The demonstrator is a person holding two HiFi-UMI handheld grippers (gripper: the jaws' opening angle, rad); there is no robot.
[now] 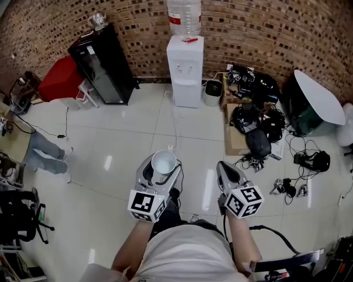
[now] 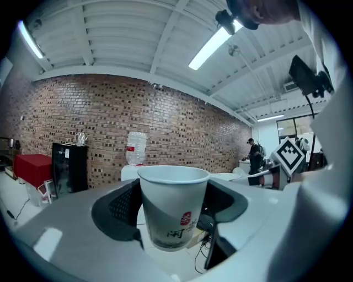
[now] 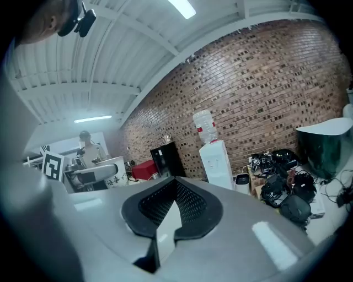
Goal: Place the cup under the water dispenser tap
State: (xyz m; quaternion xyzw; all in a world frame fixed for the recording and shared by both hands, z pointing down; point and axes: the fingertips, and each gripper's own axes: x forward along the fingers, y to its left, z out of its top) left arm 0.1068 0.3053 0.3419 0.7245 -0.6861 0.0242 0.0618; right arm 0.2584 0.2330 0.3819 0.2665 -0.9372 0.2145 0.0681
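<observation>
A white paper cup [image 1: 164, 162] with a red mark and dark print stands upright between the jaws of my left gripper [image 1: 162, 169], which is shut on its sides. In the left gripper view the cup [image 2: 174, 206] fills the middle, and the dispenser's bottle [image 2: 136, 148] shows far behind it. The white water dispenser [image 1: 185, 69] stands against the brick wall, well ahead across the tiled floor, with a clear bottle [image 1: 184, 16] on top. My right gripper [image 1: 226, 168] is held level beside the left one, shut and empty; its view shows the dispenser [image 3: 218, 162] ahead.
A black fridge [image 1: 103, 63] and a red cabinet [image 1: 60, 77] stand left of the dispenser. A small bin [image 1: 212, 92] sits at its right, then a cardboard box, bags and cables [image 1: 251, 129] on the floor. A white round table [image 1: 320, 96] is far right. A person's legs [image 1: 47, 154] are at the left.
</observation>
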